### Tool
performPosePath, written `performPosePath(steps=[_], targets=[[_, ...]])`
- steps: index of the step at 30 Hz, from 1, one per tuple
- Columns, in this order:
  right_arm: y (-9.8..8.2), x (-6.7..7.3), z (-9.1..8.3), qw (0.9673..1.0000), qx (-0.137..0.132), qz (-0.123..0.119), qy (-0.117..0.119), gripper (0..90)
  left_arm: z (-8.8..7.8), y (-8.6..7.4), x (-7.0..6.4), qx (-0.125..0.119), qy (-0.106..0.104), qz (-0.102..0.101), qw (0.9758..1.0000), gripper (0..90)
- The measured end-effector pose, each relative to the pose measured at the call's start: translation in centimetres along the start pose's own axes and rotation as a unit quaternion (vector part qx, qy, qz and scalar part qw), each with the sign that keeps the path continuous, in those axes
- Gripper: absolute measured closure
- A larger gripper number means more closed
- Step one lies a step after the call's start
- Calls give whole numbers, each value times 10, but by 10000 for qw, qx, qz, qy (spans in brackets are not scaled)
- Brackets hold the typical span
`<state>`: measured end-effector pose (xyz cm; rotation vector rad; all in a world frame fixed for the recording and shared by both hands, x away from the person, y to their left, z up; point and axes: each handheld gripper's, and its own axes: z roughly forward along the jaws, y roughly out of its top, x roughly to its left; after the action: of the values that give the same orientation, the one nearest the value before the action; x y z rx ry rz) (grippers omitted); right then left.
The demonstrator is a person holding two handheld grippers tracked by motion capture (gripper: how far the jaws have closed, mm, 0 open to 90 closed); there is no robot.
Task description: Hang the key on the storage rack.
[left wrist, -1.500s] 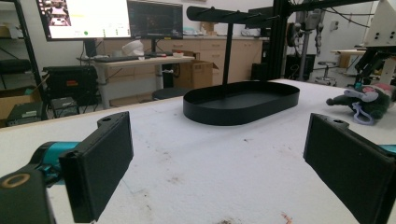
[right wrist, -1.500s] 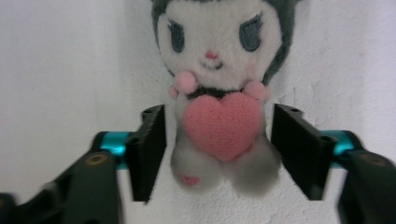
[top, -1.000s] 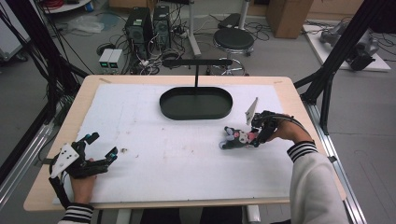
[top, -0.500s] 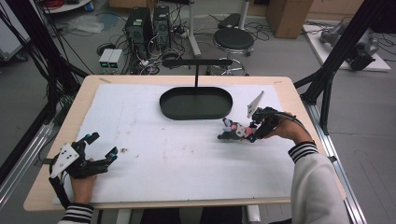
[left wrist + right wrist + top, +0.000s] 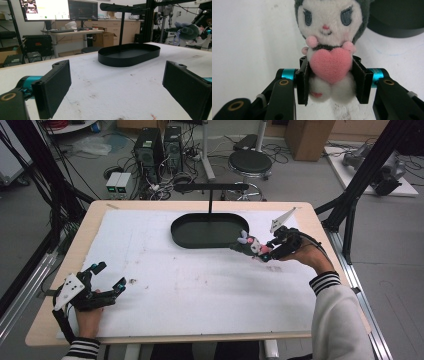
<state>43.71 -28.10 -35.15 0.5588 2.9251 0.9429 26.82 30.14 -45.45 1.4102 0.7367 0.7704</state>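
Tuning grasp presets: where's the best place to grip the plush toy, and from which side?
Grip the plush toy across its soft body, jaws on either flank beside the pink heart, coming in from below its feet. The right gripper holds it that way now: the body is narrower than the head, so the jaws close round it.

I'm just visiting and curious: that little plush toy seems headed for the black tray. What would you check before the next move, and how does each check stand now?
1. Right gripper fingers clamp the plush toy at its body: ok.
2. Toy lifted off the white mat: ok.
3. Black tray empty: ok.
4. Toy already over the tray: not ok, it is beside the rim.
5. Left gripper open, far from the tray: ok.
6. Clearance under the stand's bar: cannot tell.
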Motion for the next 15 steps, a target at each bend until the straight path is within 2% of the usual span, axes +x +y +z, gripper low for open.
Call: performPosePath(steps=[2,5,7,11,15], targets=[[1,0,-1,10000,-47,22,-71,555,0,0,0,-10,-6,6,10000,88],[2,-2,-4,9992,-285,218,-180,553,0,0,0,-10,-7,3,10000,88],[2,-2,-5,9988,-341,276,-219,553,0,0,0,-11,-5,3,10000,88],[6,-3,-9,9955,-638,544,-448,553,0,0,0,-9,-6,1,10000,88],[9,-5,-13,9909,-937,673,-696,553,0,0,0,-11,-4,1,10000,88]])
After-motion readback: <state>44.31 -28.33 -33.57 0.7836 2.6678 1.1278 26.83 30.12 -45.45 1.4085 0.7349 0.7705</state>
